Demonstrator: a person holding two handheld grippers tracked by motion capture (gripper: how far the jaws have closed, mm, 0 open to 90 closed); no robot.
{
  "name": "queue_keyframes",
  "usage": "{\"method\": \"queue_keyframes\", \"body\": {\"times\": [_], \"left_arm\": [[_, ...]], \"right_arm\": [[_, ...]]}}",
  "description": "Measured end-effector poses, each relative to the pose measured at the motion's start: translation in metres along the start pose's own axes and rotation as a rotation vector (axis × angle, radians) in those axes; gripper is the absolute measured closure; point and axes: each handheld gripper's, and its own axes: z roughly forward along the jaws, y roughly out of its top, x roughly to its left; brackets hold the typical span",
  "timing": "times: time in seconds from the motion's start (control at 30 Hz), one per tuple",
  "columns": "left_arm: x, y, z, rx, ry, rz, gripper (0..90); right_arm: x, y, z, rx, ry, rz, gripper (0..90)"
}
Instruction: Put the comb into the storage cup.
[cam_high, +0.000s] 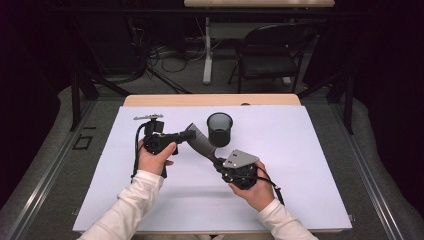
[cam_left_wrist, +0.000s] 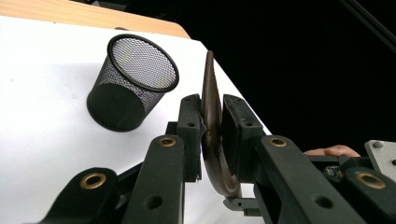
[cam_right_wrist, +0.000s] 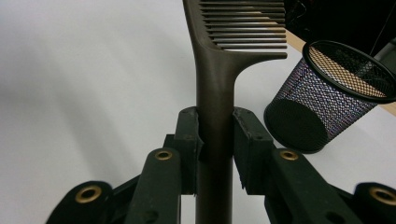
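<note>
A dark brown comb hangs above the white sheet, held at both ends. My left gripper is shut on its toothed end; in the left gripper view the pads pinch the thin comb edge-on at the left gripper. My right gripper is shut on the handle; in the right gripper view the comb runs up between the pads of the right gripper, teeth pointing right. A black mesh cup stands upright just behind the comb, its mouth open.
A white sheet covers most of the wooden table. Beyond the far edge stand a folding chair and another table's leg among floor cables. Dark surroundings flank both sides.
</note>
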Motion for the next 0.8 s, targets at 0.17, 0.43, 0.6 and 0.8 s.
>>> {"method": "queue_keyframes", "body": {"times": [0.17,0.43,0.6,0.8], "left_arm": [[0.0007,-0.0001,-0.0003,-0.002,-0.012,-0.016,79.3],[0.0017,0.0,-0.0006,-0.005,-0.034,-0.035,81.6],[0.0028,-0.0001,-0.0006,-0.003,-0.046,-0.054,82.5],[0.0045,-0.0005,-0.0002,-0.003,-0.058,-0.079,83.9]], "right_arm": [[-0.0001,-0.0003,0.0006,0.001,0.005,0.002,72.8],[-0.0004,-0.0012,0.0011,-0.005,0.009,0.009,72.8],[-0.0006,-0.0018,0.0019,-0.003,0.011,0.011,72.8],[-0.0007,-0.0029,0.0034,-0.006,0.017,0.017,72.9]]}}
